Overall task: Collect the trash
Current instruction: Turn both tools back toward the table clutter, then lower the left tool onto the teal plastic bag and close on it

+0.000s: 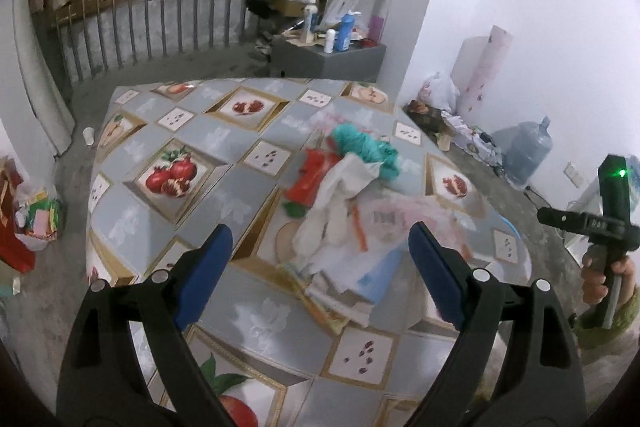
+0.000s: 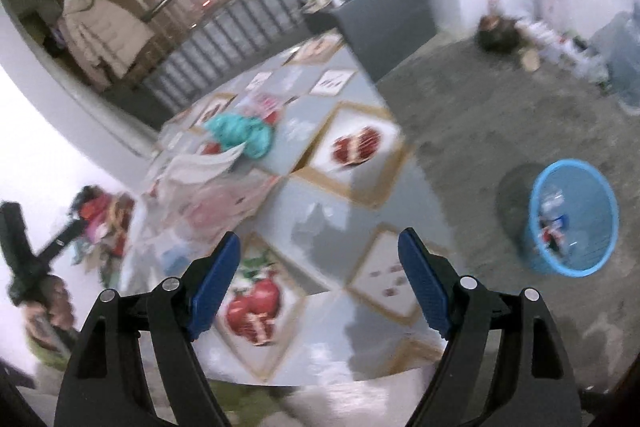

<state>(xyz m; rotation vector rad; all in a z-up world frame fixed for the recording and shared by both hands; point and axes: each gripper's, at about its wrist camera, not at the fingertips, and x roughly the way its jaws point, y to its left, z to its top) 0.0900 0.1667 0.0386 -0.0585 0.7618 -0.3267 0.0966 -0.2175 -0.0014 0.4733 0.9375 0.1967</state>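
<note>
— Trash [image 1: 352,203] is seen heaped on the table [image 1: 168,227], toward its right half in the left wrist view: a teal crumpled piece [image 1: 366,147] at the far end, a red wrapper [image 1: 312,179] beside it, white paper [image 1: 340,211] and a clear plastic bag [image 1: 404,219] nearer the camera. Where are the grippers held?

— The left gripper [image 1: 320,267] is held above the near part of the table, with its blue pads spread wide and nothing between them; the edge of the heap is seen past the gap. The right gripper [image 2: 320,275] is likewise held wide open and empty, over a bare stretch of the fruit-patterned tablecloth.

— Is anything touched by the pads?

— No contact is shown in either view. The right wrist picture is blurred, so small details there cannot be told.

— And the bin?

— A blue basket [image 2: 600,227] is seen on the concrete floor, well apart from the table on the right of the right wrist view, with some scraps already inside. A hand [image 1: 600,279] gripping the other handle is visible at the right edge of the left wrist view.
</note>
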